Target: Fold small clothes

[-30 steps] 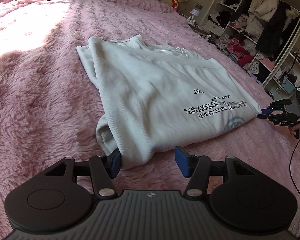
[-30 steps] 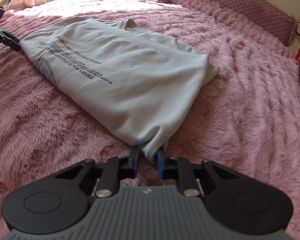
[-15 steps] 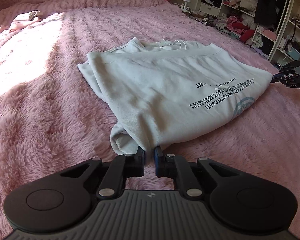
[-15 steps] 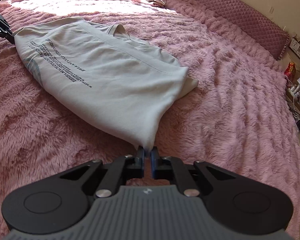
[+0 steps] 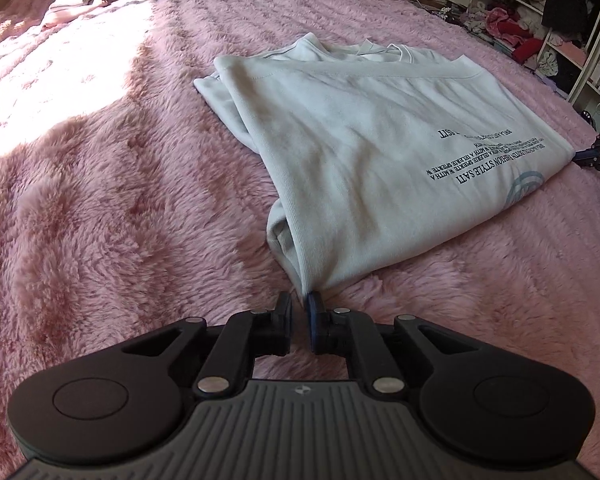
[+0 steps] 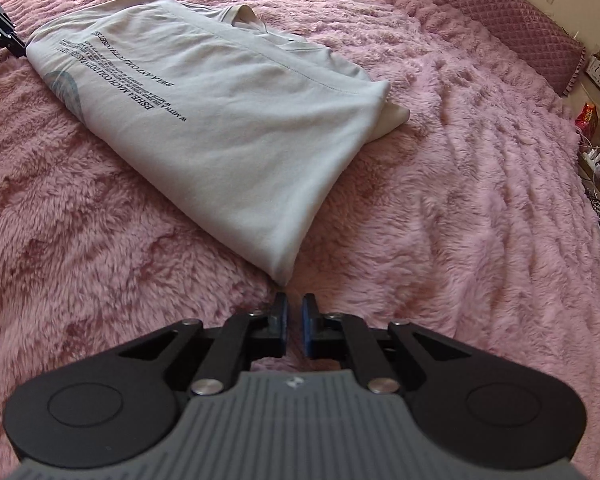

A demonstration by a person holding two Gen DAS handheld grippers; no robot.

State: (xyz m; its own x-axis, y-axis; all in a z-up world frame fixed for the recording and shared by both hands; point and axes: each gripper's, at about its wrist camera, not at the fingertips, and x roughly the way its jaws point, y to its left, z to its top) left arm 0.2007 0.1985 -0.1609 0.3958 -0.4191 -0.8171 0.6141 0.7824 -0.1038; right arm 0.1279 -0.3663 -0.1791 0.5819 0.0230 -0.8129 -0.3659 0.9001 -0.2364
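The left gripper [image 5: 299, 304] points down at the near corner of the shirt [image 5: 372, 152]. Its jaws have just closed, and its blue pads now pinch that corner, where the cloth draws to a point between them. Only a thin gap shows behind the pinch.

The shirt is pale grey-white and lies folded on a fluffy pink blanket [image 5: 112, 208] that covers the bed. Its neckline is at the far edge and a folded sleeve shows at the far left corner. Black print runs across the right part of the cloth, upside down from this side; "STYLE" can be made out in the largest line, while the smaller lines are too fine to read. Beside the print is part of a blue-grey ring. A small pink-and-white bundle [image 5: 78, 0] lies far off at the left, in a sunlit patch. Shelves [image 5: 560, 28] full of clothes stand at the far right.

The right gripper [image 6: 294, 312] shows at the right edge of the left view, at the shirt's other near corner. In its own view the jaws stand nearly shut, and the corner tapers down towards them and ends just above the pads; whether any cloth is caught there cannot be told. From this side the left gripper is seen at the shirt's far left corner. A quilted headboard [image 6: 512, 28] runs along the right.
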